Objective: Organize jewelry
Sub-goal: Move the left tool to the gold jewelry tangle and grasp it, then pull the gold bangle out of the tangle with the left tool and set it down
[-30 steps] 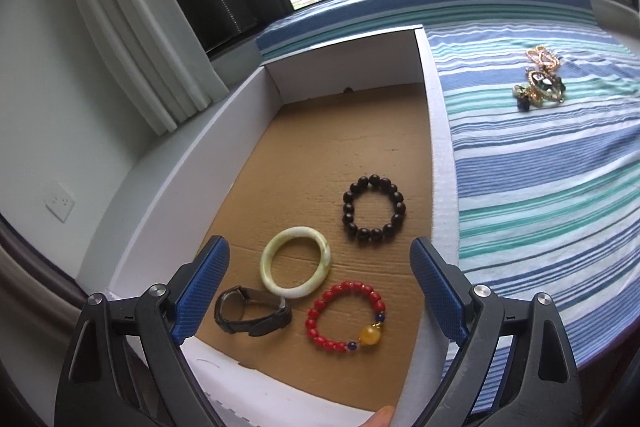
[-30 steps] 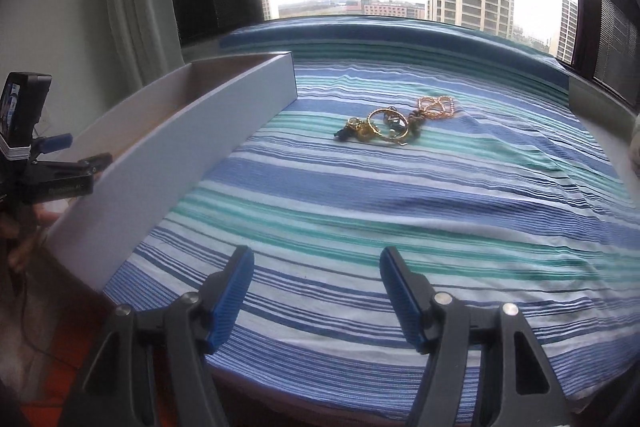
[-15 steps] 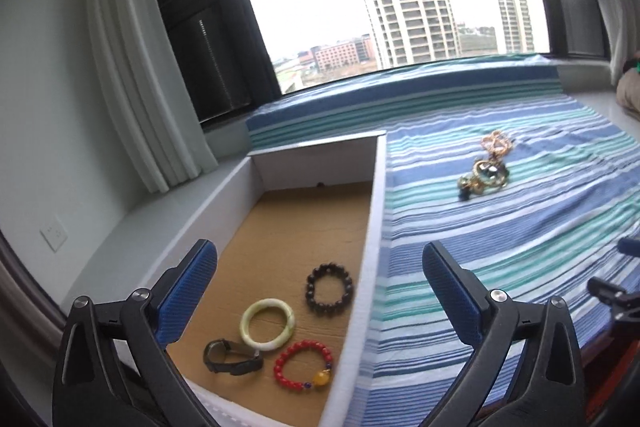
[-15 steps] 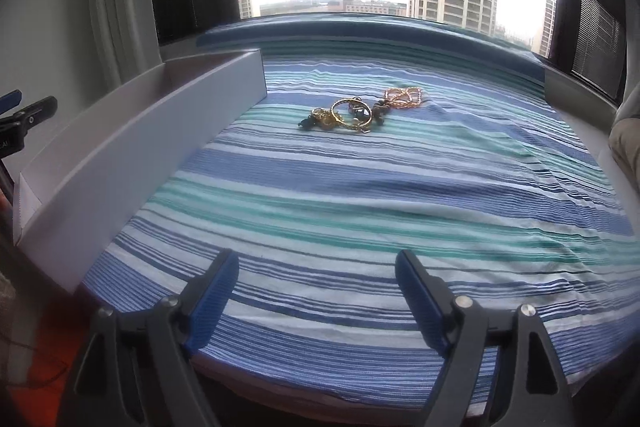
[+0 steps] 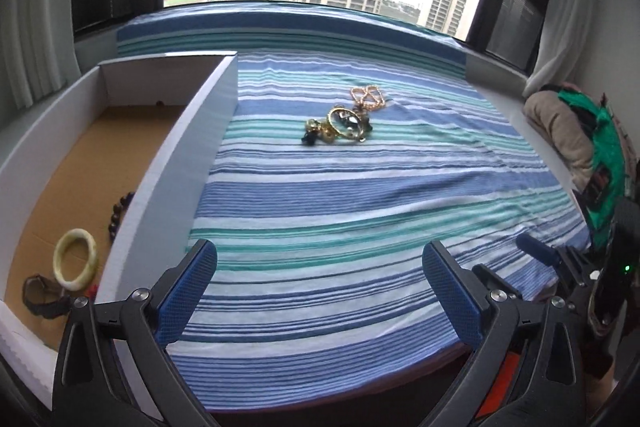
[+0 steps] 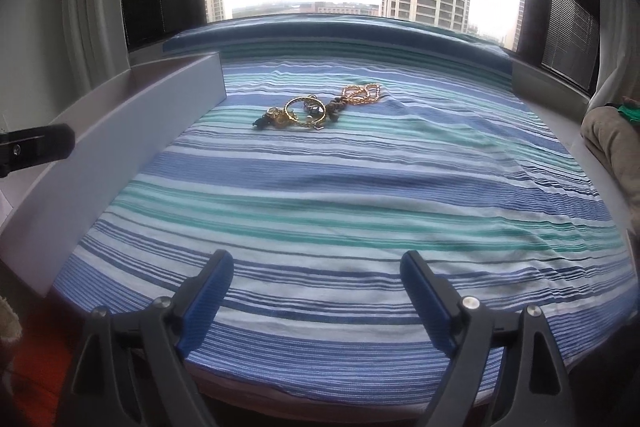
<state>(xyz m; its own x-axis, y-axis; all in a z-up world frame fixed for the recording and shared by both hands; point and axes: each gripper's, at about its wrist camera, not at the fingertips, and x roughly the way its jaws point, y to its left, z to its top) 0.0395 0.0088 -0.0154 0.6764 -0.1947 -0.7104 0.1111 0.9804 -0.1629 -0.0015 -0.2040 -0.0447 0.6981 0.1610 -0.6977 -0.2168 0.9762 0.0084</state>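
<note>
A tangled pile of gold and dark jewelry [image 5: 344, 123] lies on the striped cloth [image 5: 360, 195], far ahead of both grippers; it also shows in the right wrist view [image 6: 312, 111]. A white box [image 5: 172, 155] with a brown floor stands at the left. It holds a pale green bangle [image 5: 76, 259], a dark bead bracelet [image 5: 118, 215] partly hidden by the wall, and a dark watch [image 5: 42, 301]. My left gripper [image 5: 320, 287] is open and empty over the near cloth. My right gripper [image 6: 316, 291] is open and empty near the front edge.
The box wall [image 6: 120, 147] runs along the left of the cloth. A beige and green bundle [image 5: 576, 139] lies at the right. The window ledge and curtains close the back. The other gripper's tip [image 6: 36, 143] shows at the left of the right wrist view.
My left gripper has swung right, from above the box to over the striped cloth. My right gripper has drawn back and turned slightly left. Both stayed open.
</note>
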